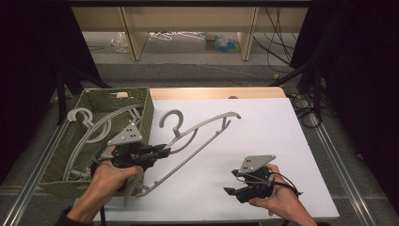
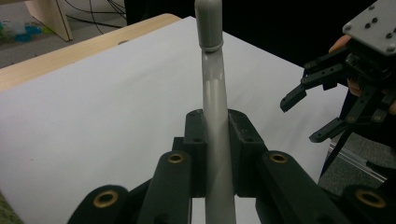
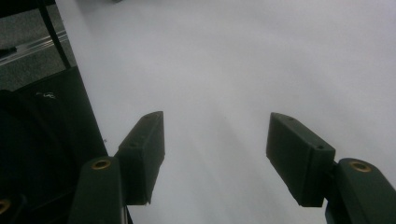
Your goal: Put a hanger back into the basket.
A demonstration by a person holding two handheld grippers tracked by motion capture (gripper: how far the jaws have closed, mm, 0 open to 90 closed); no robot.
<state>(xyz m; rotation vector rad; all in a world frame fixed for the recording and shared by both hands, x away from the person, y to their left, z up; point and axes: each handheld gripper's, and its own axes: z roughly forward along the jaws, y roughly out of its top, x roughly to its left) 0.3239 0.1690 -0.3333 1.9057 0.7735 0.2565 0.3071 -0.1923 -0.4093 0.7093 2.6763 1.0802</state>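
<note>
Hanger (image 1: 197,136) pinched in left gripper (image 2: 215,154) – right gripper (image 3: 215,154) spread; basket (image 1: 141,117) holds several more

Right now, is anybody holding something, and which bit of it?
The left gripper clamps a grey hanger by one slanted arm, near its end. The right gripper is open, holding nothing.

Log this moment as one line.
left gripper: shut on hanger, lifted beside basket | right gripper: open, empty, over white sheet
</note>
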